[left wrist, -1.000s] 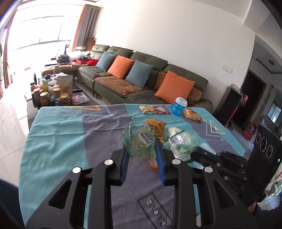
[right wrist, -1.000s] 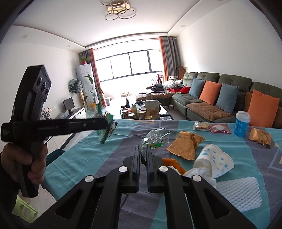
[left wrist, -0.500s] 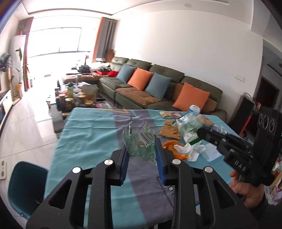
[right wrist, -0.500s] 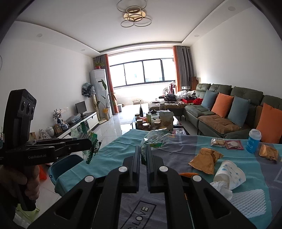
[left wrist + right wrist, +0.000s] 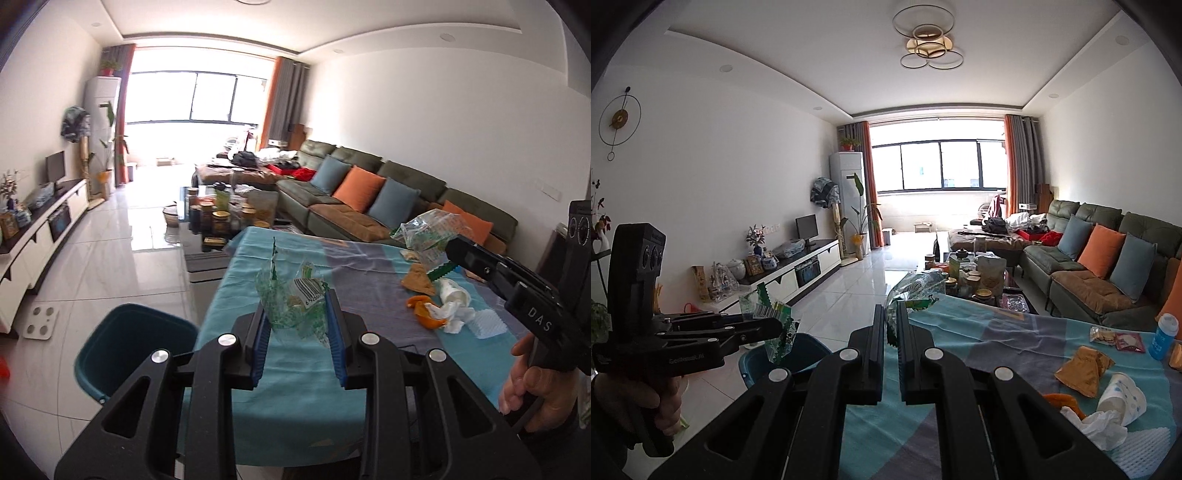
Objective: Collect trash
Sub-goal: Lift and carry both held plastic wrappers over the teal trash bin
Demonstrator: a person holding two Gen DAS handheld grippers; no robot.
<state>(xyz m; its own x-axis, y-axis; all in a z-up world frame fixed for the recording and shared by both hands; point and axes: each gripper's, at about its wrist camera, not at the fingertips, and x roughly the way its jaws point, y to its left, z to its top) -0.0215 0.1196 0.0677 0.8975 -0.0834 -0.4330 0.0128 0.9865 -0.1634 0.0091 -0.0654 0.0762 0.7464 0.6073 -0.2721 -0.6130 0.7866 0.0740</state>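
Note:
My left gripper [image 5: 295,306] is shut on a crumpled clear-green plastic wrapper with a barcode [image 5: 295,302], held in the air above the table's left edge. It also shows in the right wrist view [image 5: 775,325], above the teal trash bin [image 5: 798,350]. My right gripper [image 5: 892,321] is shut on a second clear-green plastic wrapper [image 5: 916,288], which also shows in the left wrist view [image 5: 432,232]. The teal bin [image 5: 129,343] stands on the floor left of the table.
The table with a teal and grey cloth [image 5: 295,369] holds an orange snack bag [image 5: 1082,369], a paper cup [image 5: 1123,398], tissue [image 5: 1100,424], orange peel [image 5: 424,314], white foam netting [image 5: 487,325] and a blue cup [image 5: 1163,336]. A sofa [image 5: 369,199] stands behind.
Both grippers have swung left with their wrappers, away from the table's middle. The teal bin has come into fuller view, and the left wrapper now hangs nearer to it.

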